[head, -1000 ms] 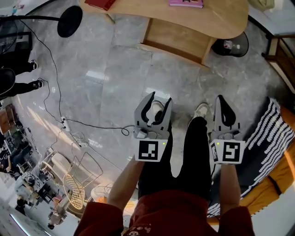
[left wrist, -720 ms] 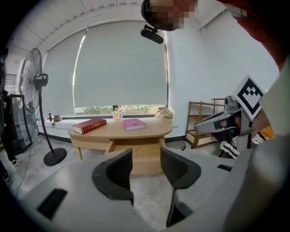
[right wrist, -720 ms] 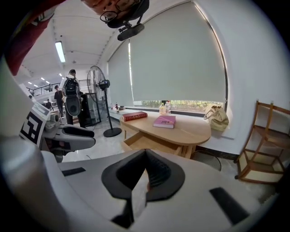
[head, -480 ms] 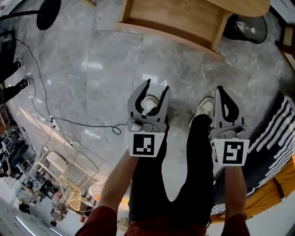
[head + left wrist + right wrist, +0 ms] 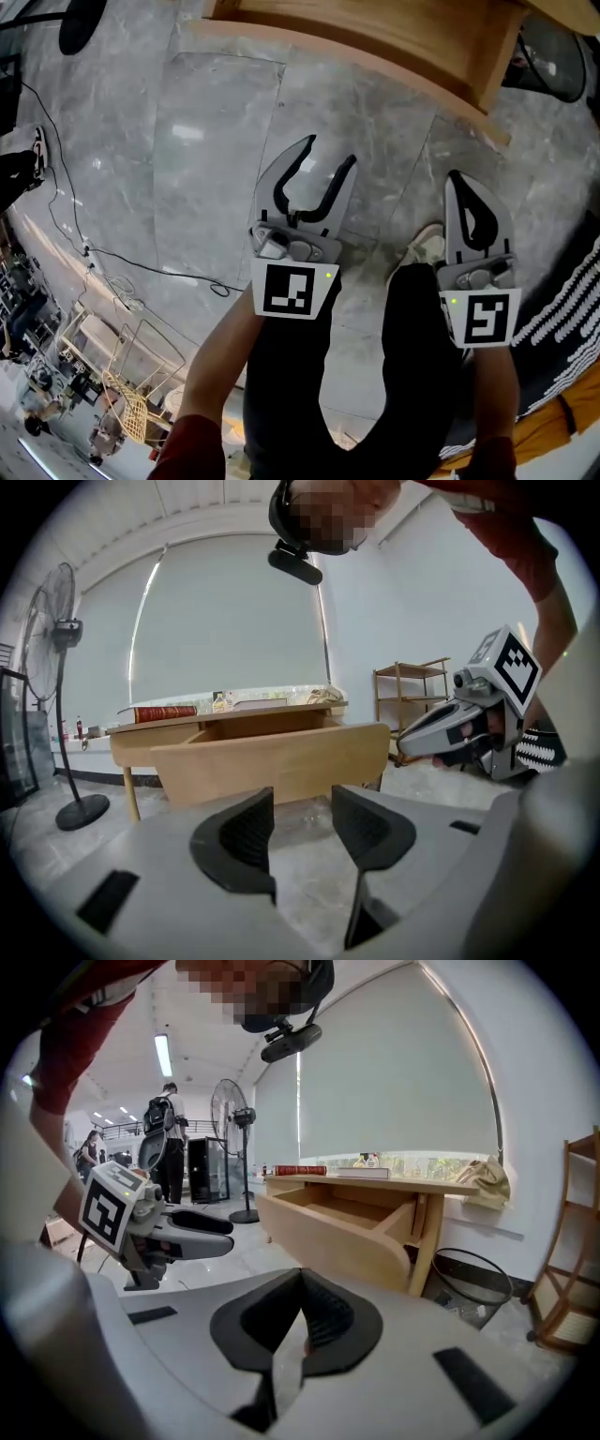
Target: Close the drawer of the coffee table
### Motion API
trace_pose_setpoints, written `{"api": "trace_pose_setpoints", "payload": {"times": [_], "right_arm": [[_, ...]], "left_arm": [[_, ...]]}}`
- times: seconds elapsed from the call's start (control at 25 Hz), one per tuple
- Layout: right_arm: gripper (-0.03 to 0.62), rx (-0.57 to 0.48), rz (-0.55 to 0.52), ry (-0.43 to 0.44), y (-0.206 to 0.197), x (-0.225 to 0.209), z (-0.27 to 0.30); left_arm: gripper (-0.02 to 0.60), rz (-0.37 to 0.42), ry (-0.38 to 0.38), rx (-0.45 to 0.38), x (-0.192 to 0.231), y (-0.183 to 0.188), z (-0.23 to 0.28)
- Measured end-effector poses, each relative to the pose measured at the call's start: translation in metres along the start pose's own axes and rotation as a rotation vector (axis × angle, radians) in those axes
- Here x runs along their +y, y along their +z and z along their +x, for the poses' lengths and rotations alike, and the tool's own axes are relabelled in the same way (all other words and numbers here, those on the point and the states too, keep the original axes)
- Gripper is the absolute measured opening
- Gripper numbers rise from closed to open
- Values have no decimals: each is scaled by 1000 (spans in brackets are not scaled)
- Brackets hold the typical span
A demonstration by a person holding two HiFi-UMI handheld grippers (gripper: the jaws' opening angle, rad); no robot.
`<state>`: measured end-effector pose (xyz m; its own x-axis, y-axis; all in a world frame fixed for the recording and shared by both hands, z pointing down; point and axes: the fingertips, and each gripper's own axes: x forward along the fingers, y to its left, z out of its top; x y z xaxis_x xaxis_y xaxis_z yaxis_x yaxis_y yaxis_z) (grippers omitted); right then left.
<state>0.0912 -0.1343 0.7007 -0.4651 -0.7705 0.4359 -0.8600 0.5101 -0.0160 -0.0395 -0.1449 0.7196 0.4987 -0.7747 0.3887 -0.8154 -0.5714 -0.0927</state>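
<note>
Left gripper low over the grey marble floor, jaws well apart, only bare floor between the dark pads. Right gripper just to its right, level with it, jaws together at the tips and clamped on nothing. Both held out in front of the person's dark trouser legs, a pale shoe on the floor between the two. Drawer on the far side of both grippers, pulled out of the light wooden coffee table and standing open, its curved front panel facing the grippers, clear of both and touched by neither. On the tabletop, a red book at the left end. Left of the table, a standing fan; right of it, a black wire bin on the floor. Near left on the floor, a thin black cable.
</note>
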Motion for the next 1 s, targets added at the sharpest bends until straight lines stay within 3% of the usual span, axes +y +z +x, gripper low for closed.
{"api": "trace_pose_setpoints", "payload": {"times": [0.24, 0.4, 0.52, 0.72, 0.88, 1.0], "right_arm": [[-3, -63, -90, 65, -59, 2, 41], [-3, -116, 54, 34, -80, -12, 62], [-3, -154, 108, 32, -87, -17, 78], [-3, -192, 71, 6, -89, -19, 93], [-3, -185, 29, 31, -97, -8, 99], [-3, -199, 11, 8, -95, -13, 99]], "left_arm": [[190, 3, 32, -120, 10, -40, 40], [190, -29, 102, -169, 23, -40, 61], [191, -26, 102, -228, 31, -33, 75], [190, -51, 112, -277, 39, -39, 82], [191, -39, 117, -290, 40, -47, 84], [191, -82, 126, -313, 43, -46, 90]]}}
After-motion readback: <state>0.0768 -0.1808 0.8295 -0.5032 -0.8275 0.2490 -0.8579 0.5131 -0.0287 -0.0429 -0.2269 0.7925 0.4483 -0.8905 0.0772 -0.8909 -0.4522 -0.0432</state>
